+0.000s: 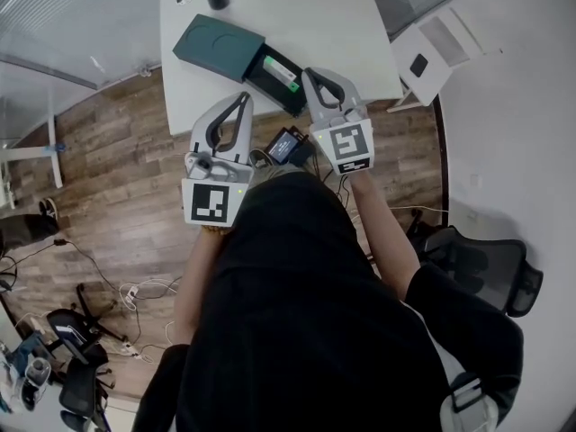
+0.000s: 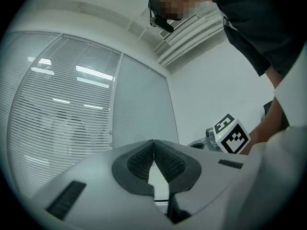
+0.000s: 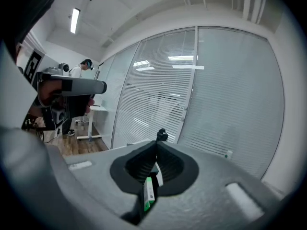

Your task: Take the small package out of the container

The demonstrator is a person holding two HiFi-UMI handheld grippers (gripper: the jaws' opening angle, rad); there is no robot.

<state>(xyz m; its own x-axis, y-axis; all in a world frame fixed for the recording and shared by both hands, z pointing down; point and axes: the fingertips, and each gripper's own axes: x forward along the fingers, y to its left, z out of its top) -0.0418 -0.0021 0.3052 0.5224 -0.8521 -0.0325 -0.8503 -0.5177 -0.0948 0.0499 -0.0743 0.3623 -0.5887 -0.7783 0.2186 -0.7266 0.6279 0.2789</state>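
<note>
1. Head view: both tools hang over the near edge of the table point(image 1: 351, 25). The left gripper point(image 1: 243, 98) has its jaws pressed together on nothing, and the right gripper point(image 1: 311, 73) is likewise closed and empty.
2. The package point(image 1: 281, 72) lies in the open tray of the container point(image 1: 220, 48), just left of the right gripper's tips.
3. Risk: closed jaws would likely shove the package deeper or slide the container away, so they need to part first.
</note>
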